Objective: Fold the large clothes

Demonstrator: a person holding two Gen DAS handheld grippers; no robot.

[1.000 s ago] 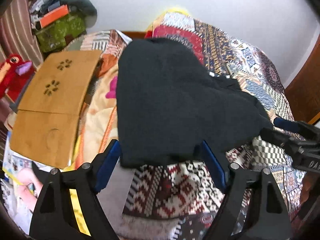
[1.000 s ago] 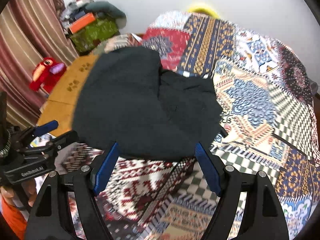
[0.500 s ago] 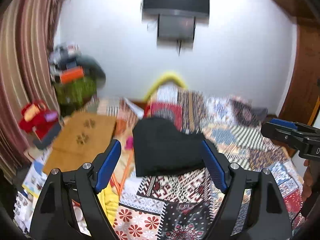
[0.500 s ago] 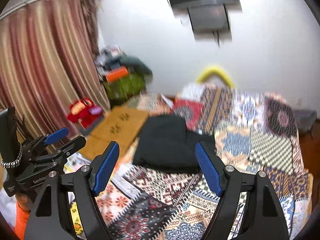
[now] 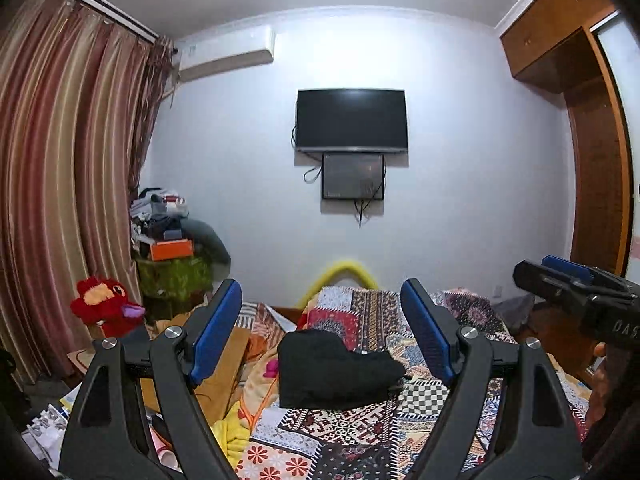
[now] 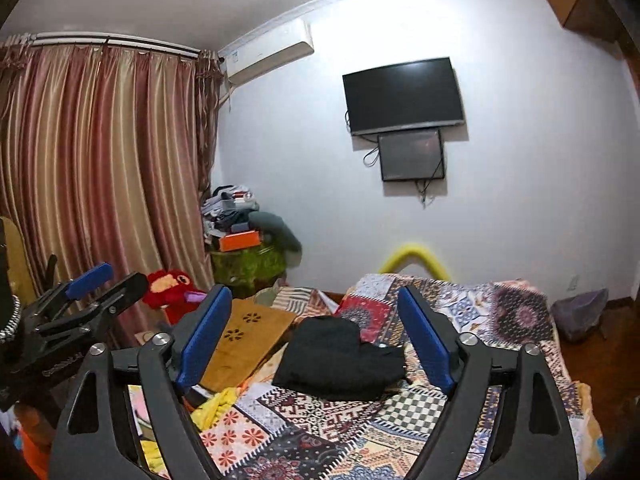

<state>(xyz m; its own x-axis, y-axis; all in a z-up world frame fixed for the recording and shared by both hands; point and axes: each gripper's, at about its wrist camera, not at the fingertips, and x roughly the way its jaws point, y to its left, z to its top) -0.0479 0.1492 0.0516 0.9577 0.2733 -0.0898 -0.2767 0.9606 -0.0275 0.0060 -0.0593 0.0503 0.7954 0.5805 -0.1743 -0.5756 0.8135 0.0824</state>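
Observation:
A folded black garment (image 5: 334,370) lies on the patterned bedspread (image 5: 352,436), well beyond both grippers; it also shows in the right wrist view (image 6: 340,358). My left gripper (image 5: 322,336) is open and empty, held high and back from the bed. My right gripper (image 6: 316,338) is open and empty too. The right gripper shows at the right edge of the left wrist view (image 5: 576,288), and the left gripper at the left edge of the right wrist view (image 6: 80,300).
A wooden board (image 6: 248,340) lies left of the garment. A red plush toy (image 5: 106,306) and a cluttered green box (image 5: 172,276) stand by the curtain. A TV (image 5: 352,120) hangs on the far wall. A wooden wardrobe (image 5: 592,200) stands on the right.
Both grippers have pulled up and back from the black garment, which now lies far off on the bed. Both views now take in the wall and TV.

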